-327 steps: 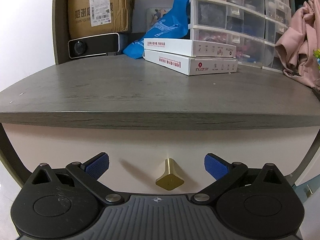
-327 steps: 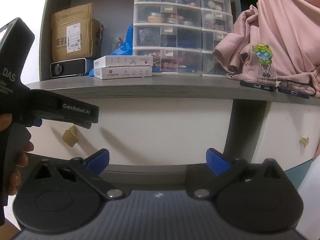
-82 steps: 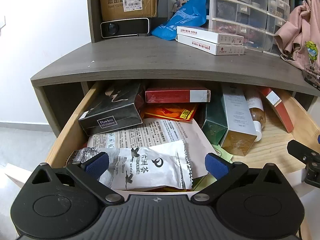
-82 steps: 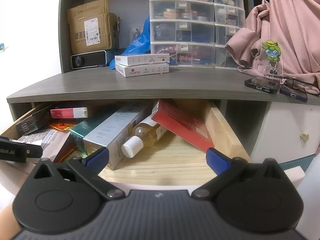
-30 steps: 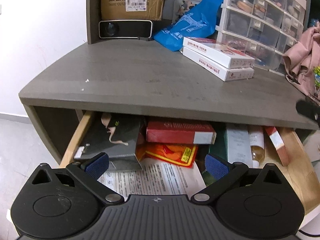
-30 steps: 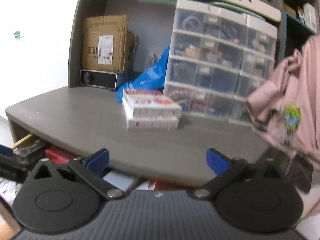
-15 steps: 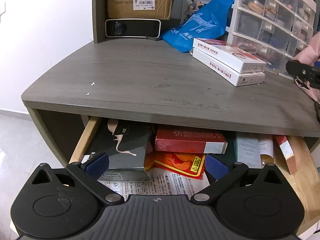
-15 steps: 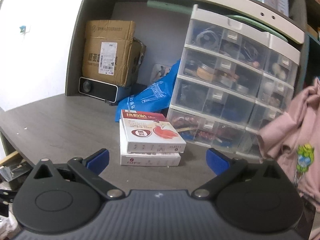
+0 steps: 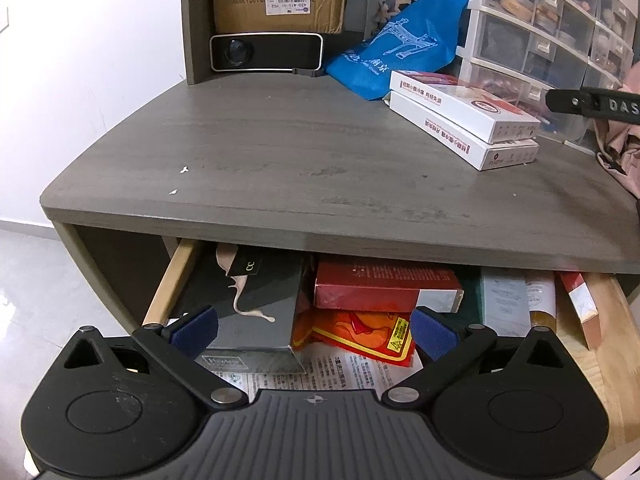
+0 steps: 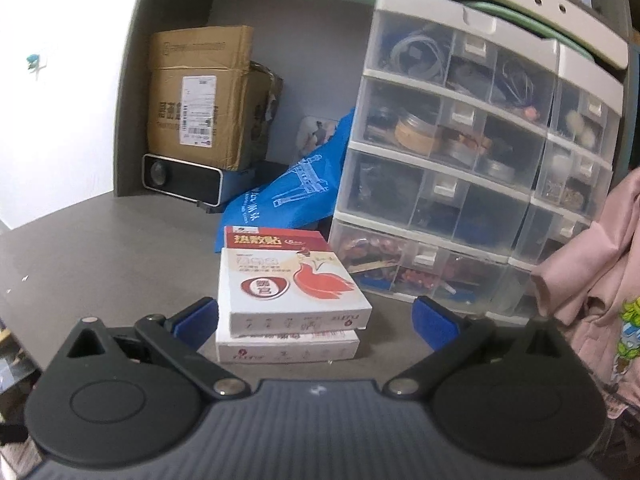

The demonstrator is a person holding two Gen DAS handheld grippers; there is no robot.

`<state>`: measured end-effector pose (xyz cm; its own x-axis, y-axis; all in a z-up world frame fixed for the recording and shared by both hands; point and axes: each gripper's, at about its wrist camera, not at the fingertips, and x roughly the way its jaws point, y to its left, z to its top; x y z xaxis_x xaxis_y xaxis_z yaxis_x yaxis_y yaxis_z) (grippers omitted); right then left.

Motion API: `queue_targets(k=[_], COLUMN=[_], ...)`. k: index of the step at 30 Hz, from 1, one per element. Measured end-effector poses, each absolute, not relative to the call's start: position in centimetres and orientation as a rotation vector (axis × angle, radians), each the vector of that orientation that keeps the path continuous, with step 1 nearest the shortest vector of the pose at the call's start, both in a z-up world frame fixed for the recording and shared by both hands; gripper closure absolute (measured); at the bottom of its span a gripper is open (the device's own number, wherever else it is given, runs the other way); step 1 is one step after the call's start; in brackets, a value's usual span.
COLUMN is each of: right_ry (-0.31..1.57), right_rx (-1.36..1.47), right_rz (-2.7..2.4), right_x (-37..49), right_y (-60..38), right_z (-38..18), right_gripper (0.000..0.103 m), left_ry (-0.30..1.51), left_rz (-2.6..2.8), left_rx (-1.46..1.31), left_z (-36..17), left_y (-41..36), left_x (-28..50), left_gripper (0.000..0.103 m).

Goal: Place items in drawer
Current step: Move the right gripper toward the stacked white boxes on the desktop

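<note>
1. right gripper (image 10: 314, 322) is spread wide with nothing in it, its pads either side of the top white box (image 10: 290, 286), not touching.
2. that box lies on a second white box (image 10: 286, 350) on the desktop (image 9: 280, 152), above the open drawer (image 9: 604, 308).
3. left gripper (image 9: 314, 334) is also released and empty, over the drawer.
4. risk: closing too low could pinch both boxes; a shallow grip on the near edge may let the top box tip.
5. the drawer is crowded beneath the desktop, so a drop could jam.

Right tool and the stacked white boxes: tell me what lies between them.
Nothing. In the right wrist view only bare grey desktop separates the open right tool from the two stacked white boxes; its blue pads flank the stack without touching it.
</note>
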<state>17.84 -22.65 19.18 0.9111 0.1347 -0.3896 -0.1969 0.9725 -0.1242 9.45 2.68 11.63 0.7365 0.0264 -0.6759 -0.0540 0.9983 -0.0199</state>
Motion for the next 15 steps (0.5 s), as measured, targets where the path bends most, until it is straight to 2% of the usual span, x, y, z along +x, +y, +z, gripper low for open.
queue_targets(k=[15], right_ry=[0.438], right_rx=[-0.052], right_rz=[0.181], right_x=[22.3], right_y=[-24.3], right_z=[18.5], right_gripper=[0.000], left_ry=[0.760], left_rz=[0.088], left_rx=[-0.010], left_z=[12.0], left_y=[2.4], left_x=[10.7], left_gripper=[0.000])
